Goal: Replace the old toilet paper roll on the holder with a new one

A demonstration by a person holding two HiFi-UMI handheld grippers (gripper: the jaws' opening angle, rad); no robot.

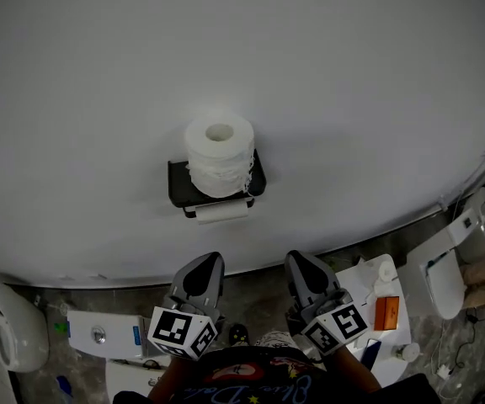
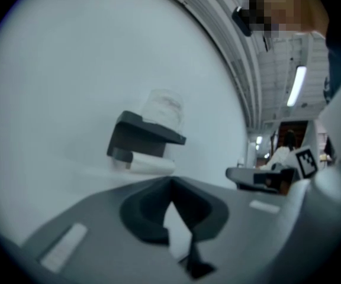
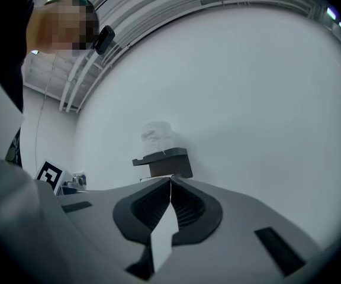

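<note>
A black holder (image 1: 179,185) is fixed to the white wall. A full white paper roll (image 1: 219,154) stands upright on its top shelf. Under the shelf hangs a thin, nearly used-up roll (image 1: 222,212). My left gripper (image 1: 208,260) and right gripper (image 1: 300,259) are side by side below the holder, both shut and empty, their tips pointing at the wall and well short of it. The left gripper view has the holder (image 2: 142,136) to the left of the jaw tips (image 2: 170,180). In the right gripper view the holder (image 3: 166,160) sits just above the jaw tips (image 3: 170,178).
A toilet (image 1: 445,268) stands at the right, beside a small white table (image 1: 362,280) with a paper roll (image 1: 386,270) and an orange box (image 1: 386,313). A white urinal (image 1: 2,331) is at lower left, a white box (image 1: 99,335) next to it on the floor.
</note>
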